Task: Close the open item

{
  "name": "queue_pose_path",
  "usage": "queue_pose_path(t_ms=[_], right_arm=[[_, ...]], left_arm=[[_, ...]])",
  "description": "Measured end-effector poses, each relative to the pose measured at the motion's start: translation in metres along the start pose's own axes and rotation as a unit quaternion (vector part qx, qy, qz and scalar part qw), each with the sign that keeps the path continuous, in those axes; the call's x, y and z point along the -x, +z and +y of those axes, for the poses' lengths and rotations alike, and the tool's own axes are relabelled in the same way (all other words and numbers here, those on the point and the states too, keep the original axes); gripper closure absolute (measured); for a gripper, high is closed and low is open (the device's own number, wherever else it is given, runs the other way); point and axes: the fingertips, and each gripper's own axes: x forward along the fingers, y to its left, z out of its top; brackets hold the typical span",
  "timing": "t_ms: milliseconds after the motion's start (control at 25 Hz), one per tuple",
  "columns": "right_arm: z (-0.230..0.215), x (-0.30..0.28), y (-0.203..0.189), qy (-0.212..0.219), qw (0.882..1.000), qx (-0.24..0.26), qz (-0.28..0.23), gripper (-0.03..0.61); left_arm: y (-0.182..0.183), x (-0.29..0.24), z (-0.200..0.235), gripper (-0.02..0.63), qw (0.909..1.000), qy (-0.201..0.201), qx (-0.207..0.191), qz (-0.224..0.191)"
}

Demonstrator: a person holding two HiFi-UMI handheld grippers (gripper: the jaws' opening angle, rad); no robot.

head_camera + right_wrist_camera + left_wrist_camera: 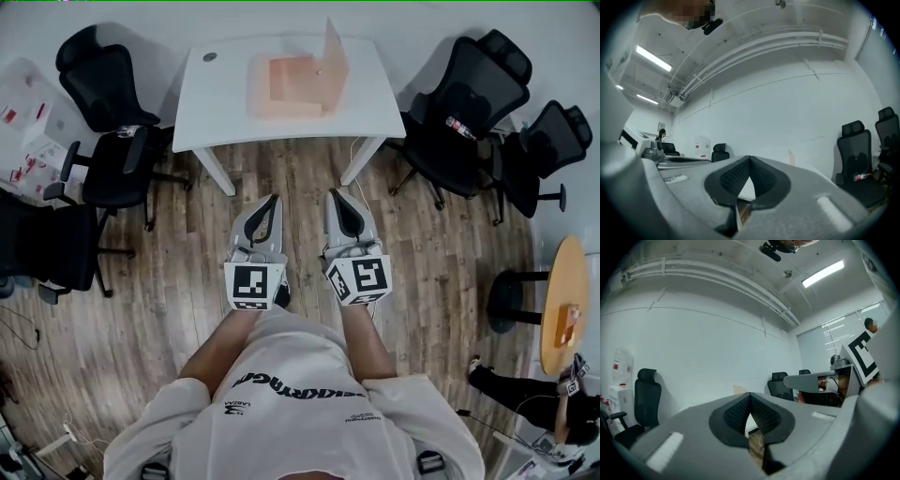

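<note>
Though amid chairs (101, 80), table (220, 108) (open box (292, 86)).

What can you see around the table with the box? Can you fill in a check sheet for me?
Surface: white table.
Job's things: open box on the table, lid standing up.
Clutter: small dark round thing near a table corner.
Grippers: left gripper and right gripper shut, empty, over the wood floor.
Cables: thin cable by a table leg.
Surroundings: black office chairs, round wooden table.
</note>
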Motion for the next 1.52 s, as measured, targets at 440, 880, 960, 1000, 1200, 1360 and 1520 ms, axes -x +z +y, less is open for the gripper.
queue_pose_path(t_ms=[440, 880, 960, 1000, 1200, 1360, 1520], right_arm=[[-0.045, -0.114, -0.007, -0.023, 0.999, -0.023, 0.025, 0.58], [-0.066, -0.169, -0.015, -0.051, 0.997, -0.034, 0.036, 0.578], [-0.072, -0.174, -0.017, -0.055, 0.997, -0.035, 0.037, 0.578], [-0.074, -0.176, -0.018, -0.056, 0.997, -0.036, 0.037, 0.578], [-0.093, -0.189, -0.021, -0.057, 0.997, -0.042, 0.032, 0.578], [-0.115, -0.207, -0.017, -0.059, 0.997, -0.048, 0.024, 0.578], [-0.14, -0.232, -0.014, -0.053, 0.997, -0.058, 0.021, 0.578]], left_arm=[[-0.003, -0.099, 0.067, 0.607, 0.9999, -0.004, 0.007, 0.011], [-0.01, -0.15, 0.1, 0.607, 0.9997, -0.012, 0.008, 0.018], [-0.014, -0.157, 0.102, 0.607, 0.9997, -0.012, 0.009, 0.021], [-0.016, -0.16, 0.103, 0.607, 0.9996, -0.012, 0.011, 0.023], [-0.021, -0.183, 0.106, 0.607, 0.9995, -0.005, 0.016, 0.028], [-0.02, -0.209, 0.112, 0.607, 0.9995, 0.004, 0.014, 0.027], [-0.023, -0.241, 0.12, 0.607, 0.9993, 0.014, 0.013, 0.031]])
